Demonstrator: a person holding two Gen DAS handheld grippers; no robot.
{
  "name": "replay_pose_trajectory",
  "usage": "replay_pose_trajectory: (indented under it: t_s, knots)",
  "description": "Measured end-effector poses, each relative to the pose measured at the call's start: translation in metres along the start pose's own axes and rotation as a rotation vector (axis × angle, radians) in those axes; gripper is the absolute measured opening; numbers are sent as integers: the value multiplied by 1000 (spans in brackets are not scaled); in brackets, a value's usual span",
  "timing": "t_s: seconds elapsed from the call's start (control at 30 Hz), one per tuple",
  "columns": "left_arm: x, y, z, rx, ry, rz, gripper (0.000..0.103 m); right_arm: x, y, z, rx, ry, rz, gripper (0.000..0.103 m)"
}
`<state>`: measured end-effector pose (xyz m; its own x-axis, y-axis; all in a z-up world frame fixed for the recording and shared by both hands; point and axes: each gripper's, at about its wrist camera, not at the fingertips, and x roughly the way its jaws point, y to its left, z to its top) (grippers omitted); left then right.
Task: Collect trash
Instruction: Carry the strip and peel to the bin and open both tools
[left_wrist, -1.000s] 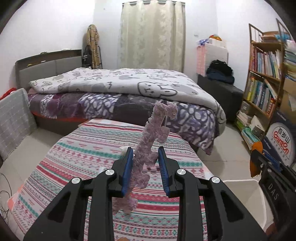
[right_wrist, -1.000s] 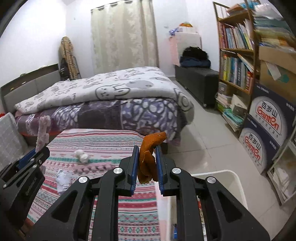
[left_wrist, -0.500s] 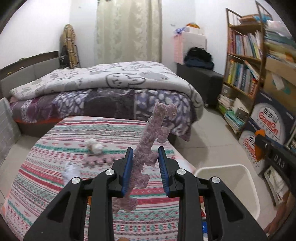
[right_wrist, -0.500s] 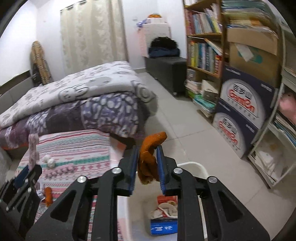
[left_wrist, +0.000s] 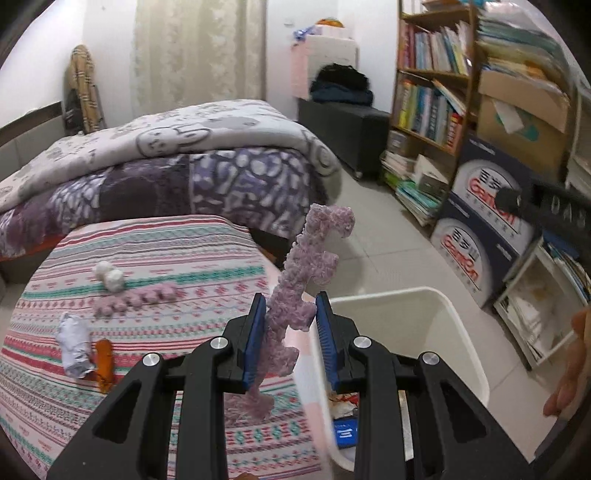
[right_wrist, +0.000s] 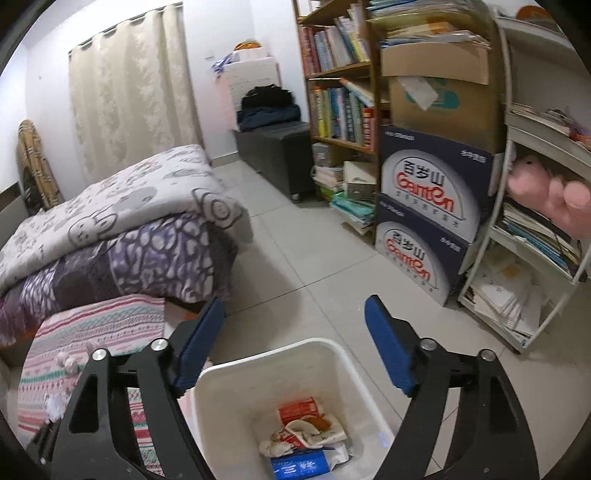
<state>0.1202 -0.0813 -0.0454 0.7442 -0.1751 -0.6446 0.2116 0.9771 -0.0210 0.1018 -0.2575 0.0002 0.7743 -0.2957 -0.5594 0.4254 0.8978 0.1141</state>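
Note:
My left gripper is shut on a long purple fuzzy strip that stands upright between its fingers, near the table's right edge beside the white trash bin. My right gripper is open and empty, right above the bin. Inside the bin lie a red pack, an orange peel, crumpled paper and a blue pack. On the striped table lie another purple strip, a white lump, a crumpled paper and an orange peel.
A bed with a patterned quilt stands behind the table. A bookshelf and stacked blue cartons line the right wall. A white rack stands right of the bin. Tiled floor lies between bed and shelves.
My right gripper moved over the bin, opened and let go of the orange peel, which now lies in the bin. My left gripper carried the purple strip rightward towards the bin.

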Motion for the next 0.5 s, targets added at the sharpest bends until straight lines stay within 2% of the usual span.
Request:
replay_pose_trajectory:
  t_s: [0.07, 0.23, 0.4, 0.5]
  knots:
    - [3, -8, -2, 12, 10, -19, 28, 0, -9, 2, 21, -10, -25, 86]
    - [13, -27, -6, 37, 42, -79, 28, 0, -26, 6, 67, -25, -60, 94]
    - [24, -40, -8, 22, 100, -189, 31, 2, -38, 8, 100, -20, -77, 96]
    - [28, -46, -10, 27, 127, -234, 41, 3, -42, 9, 115, -14, -78, 96]
